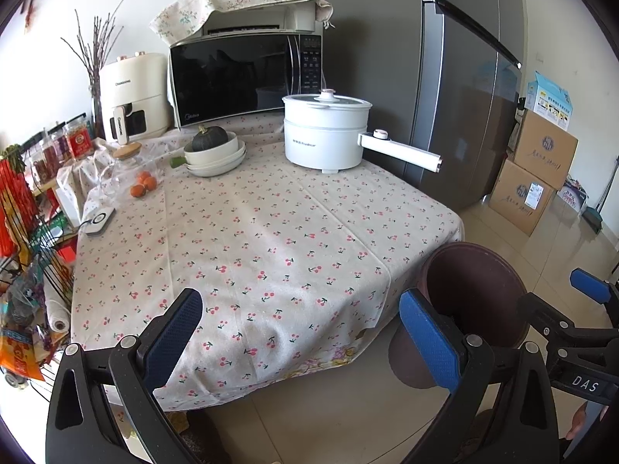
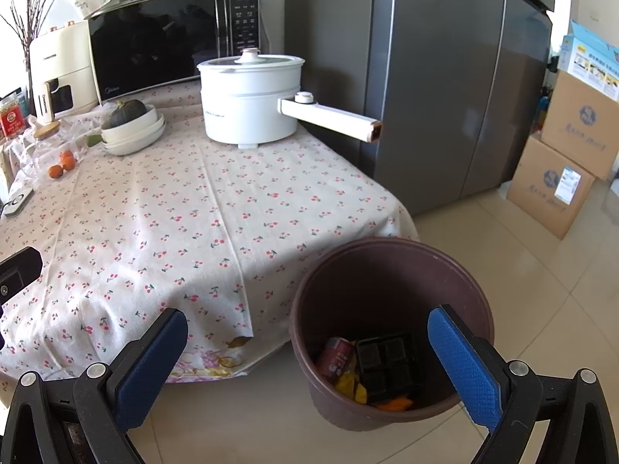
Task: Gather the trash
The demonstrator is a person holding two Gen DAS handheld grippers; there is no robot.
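- Left gripper (image 1: 309,328) gapes empty over the table's (image 1: 251,232) near edge.
- Right gripper (image 2: 305,355) spread wide, empty, beside the table, above the brown bin (image 2: 387,266) holding trash (image 2: 371,371).

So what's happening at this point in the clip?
A person holds two grippers near a table with a cherry-print cloth. Both the left gripper and the right gripper are open and empty. The brown bin on the floor beside the table already holds a red can, a black tray and yellow and orange scraps.
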